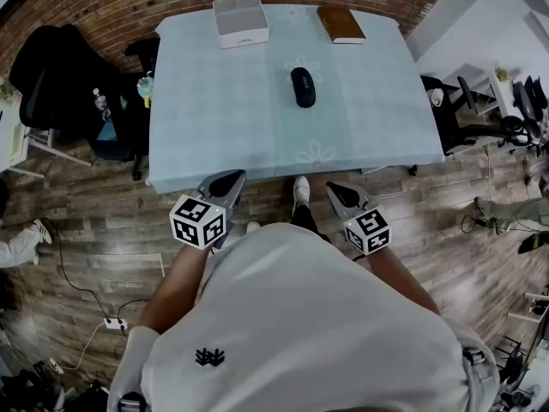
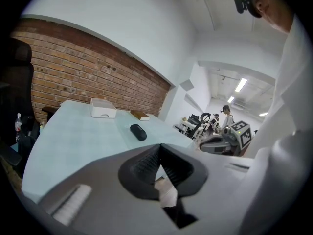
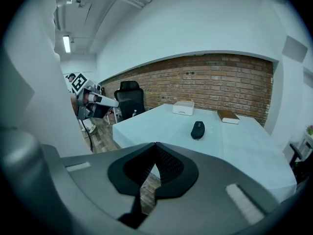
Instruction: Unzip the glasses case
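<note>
Glasses case (image 1: 302, 87) lying alone on the worktop (image 1: 214, 110), well ahead of both hand-held grippers and touched by neither.
The left hand-held gripper (image 1: 228, 180) and the right hand-held gripper (image 1: 338, 192) hang just short of the worktop's near edge, over the wooden floor (image 1: 103, 239). Each has its jaws pressed together with nothing between them. The dark case sits beyond and between the two, slightly nearer the right one. Farther past it, a white tray (image 1: 240, 20) lies ahead of the left gripper and a brown book (image 1: 340, 24) ahead of the right.
</note>
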`<state>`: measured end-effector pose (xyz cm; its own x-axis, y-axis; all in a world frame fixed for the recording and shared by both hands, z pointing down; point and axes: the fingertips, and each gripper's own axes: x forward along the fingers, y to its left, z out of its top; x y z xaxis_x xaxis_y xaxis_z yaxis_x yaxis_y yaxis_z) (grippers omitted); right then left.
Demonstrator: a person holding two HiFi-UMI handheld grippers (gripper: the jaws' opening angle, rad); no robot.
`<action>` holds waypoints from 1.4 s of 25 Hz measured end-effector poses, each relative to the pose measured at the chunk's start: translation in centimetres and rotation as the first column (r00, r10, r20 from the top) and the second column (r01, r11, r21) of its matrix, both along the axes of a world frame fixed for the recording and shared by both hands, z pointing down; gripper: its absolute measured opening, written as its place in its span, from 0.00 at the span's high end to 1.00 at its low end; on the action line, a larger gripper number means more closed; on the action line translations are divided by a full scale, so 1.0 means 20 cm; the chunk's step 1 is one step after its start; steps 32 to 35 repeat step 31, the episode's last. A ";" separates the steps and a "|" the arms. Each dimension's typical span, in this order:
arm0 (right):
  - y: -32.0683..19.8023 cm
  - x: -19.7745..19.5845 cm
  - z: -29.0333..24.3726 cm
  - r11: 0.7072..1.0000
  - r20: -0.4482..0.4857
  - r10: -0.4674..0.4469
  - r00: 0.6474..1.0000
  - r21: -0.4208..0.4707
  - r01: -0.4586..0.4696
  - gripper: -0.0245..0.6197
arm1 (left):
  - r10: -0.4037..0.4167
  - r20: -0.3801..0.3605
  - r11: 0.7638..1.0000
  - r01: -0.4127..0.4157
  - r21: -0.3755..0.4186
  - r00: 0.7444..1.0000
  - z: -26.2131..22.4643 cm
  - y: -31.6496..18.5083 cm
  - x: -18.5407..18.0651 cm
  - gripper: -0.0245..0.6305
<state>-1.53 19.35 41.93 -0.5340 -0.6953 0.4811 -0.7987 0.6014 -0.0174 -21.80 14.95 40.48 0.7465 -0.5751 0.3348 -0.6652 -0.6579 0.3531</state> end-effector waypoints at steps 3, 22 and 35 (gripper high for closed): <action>0.01 -0.01 -0.01 1.000 0.000 -0.006 1.000 0.006 0.006 0.96 | 0.006 0.002 1.000 -0.006 0.006 1.000 -0.01 0.01 0.00 0.88; -0.09 -0.15 0.02 0.999 0.000 -0.043 0.999 -0.005 0.043 0.96 | -0.031 0.028 0.999 0.032 -0.032 0.999 0.10 -0.01 -0.16 0.88; -0.23 -0.18 0.07 0.996 0.001 -0.083 0.997 -0.017 0.083 0.96 | -0.058 0.039 0.997 0.061 -0.057 0.998 0.17 -0.09 -0.19 0.88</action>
